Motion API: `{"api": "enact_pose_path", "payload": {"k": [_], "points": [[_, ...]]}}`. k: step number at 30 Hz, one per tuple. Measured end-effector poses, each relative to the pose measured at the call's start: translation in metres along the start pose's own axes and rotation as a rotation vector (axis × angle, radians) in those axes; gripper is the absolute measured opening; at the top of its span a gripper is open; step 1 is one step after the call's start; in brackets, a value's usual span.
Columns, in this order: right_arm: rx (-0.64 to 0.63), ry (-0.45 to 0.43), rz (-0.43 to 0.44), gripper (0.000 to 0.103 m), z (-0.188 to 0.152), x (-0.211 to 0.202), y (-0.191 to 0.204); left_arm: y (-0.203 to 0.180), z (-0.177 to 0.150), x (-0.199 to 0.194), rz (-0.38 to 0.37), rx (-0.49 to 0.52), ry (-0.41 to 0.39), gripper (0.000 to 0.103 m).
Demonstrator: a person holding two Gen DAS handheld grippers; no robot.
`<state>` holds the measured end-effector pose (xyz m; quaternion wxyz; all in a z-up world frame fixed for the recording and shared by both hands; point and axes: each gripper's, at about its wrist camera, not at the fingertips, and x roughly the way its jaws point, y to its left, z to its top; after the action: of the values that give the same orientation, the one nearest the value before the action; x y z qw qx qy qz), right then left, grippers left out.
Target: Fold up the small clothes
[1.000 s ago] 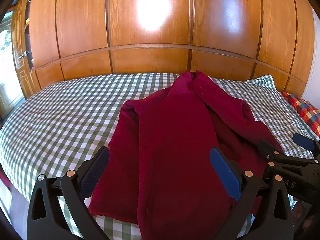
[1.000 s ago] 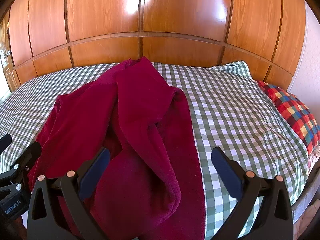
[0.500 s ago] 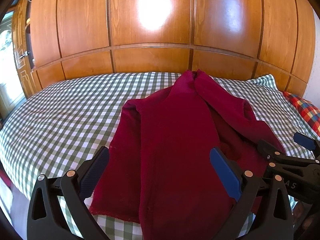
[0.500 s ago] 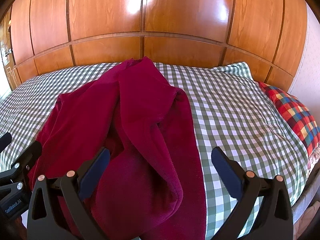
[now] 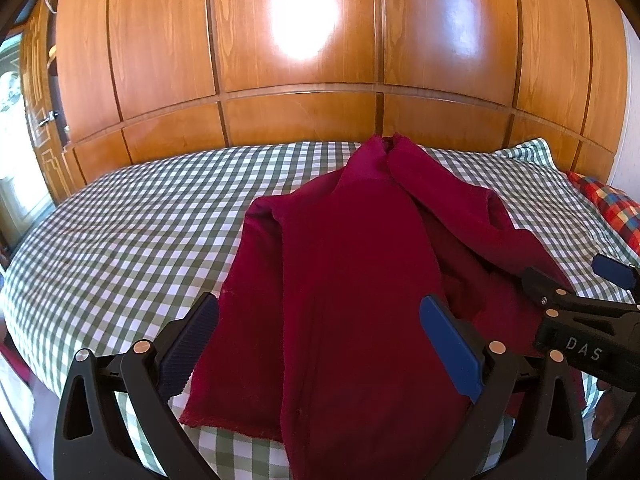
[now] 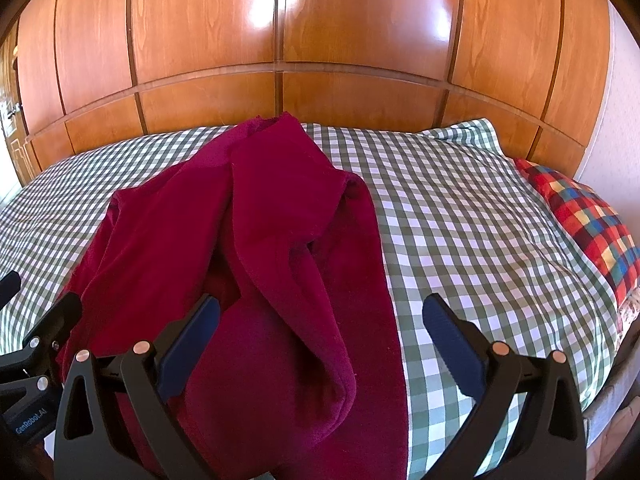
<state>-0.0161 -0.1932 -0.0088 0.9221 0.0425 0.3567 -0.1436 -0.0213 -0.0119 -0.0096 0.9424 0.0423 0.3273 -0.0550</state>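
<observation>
A dark red fleece garment point(image 5: 344, 264) lies lengthwise on the checked bed, its sides folded loosely inward; it also shows in the right wrist view point(image 6: 260, 248). My left gripper point(image 5: 320, 340) is open and empty, held above the garment's near hem. My right gripper point(image 6: 320, 340) is open and empty above the garment's near right part, where a folded flap point(image 6: 304, 300) lies. The right gripper also shows at the right edge of the left wrist view point(image 5: 576, 312), and the left gripper at the left edge of the right wrist view point(image 6: 36, 344).
The bed has a green and white checked cover point(image 5: 132, 240), also in the right wrist view point(image 6: 472, 240). A multicoloured plaid pillow point(image 6: 588, 224) lies at the bed's right end. A wooden panelled wardrobe point(image 5: 300, 60) stands behind the bed.
Both views have shifted very slightly; the garment and both open grippers stay nearly as they were.
</observation>
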Motion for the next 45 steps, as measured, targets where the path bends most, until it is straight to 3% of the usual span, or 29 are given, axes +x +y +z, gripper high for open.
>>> {"api": "enact_pose_path", "payload": {"k": [16,23,25,26,31,33,35,37,39,40,42,45], "points": [[0.032,0.011,-0.002,0.101,-0.001,0.001,-0.014,-0.005,-0.009,-0.002,-0.015,0.056,0.006,0.1],[0.049,0.004,0.085,0.101,0.002,0.0,-0.034,-0.017,-0.022,0.001,-0.077,0.147,0.041,0.099],[0.06,0.018,0.128,0.1,0.002,0.001,-0.042,-0.023,-0.029,0.003,-0.116,0.187,0.068,0.084],[0.068,0.029,0.153,0.099,0.001,0.002,-0.047,-0.026,-0.033,0.004,-0.138,0.207,0.083,0.082],[0.11,0.108,0.274,0.083,-0.005,0.011,-0.057,-0.04,-0.049,0.001,-0.255,0.301,0.114,0.082],[0.106,0.131,0.314,0.075,-0.008,0.014,-0.052,-0.047,-0.053,0.001,-0.265,0.336,0.123,0.082],[0.085,0.151,0.342,0.069,-0.01,0.017,-0.043,-0.054,-0.059,0.004,-0.285,0.377,0.14,0.069],[0.039,0.176,0.329,0.058,-0.014,0.021,-0.033,-0.059,-0.065,0.01,-0.29,0.411,0.176,0.039],[0.0,0.198,0.332,0.03,-0.017,0.025,-0.027,-0.055,-0.068,0.014,-0.29,0.413,0.192,0.021],[-0.021,0.198,0.33,0.023,-0.018,0.024,-0.023,-0.054,-0.067,0.013,-0.29,0.408,0.188,0.008],[-0.047,0.169,0.321,0.008,-0.018,0.018,-0.026,-0.046,-0.061,0.011,-0.318,0.367,0.19,0.006],[-0.053,0.13,0.355,0.007,-0.007,0.006,-0.038,-0.019,-0.04,0.004,-0.412,0.239,0.179,0.005]]}}
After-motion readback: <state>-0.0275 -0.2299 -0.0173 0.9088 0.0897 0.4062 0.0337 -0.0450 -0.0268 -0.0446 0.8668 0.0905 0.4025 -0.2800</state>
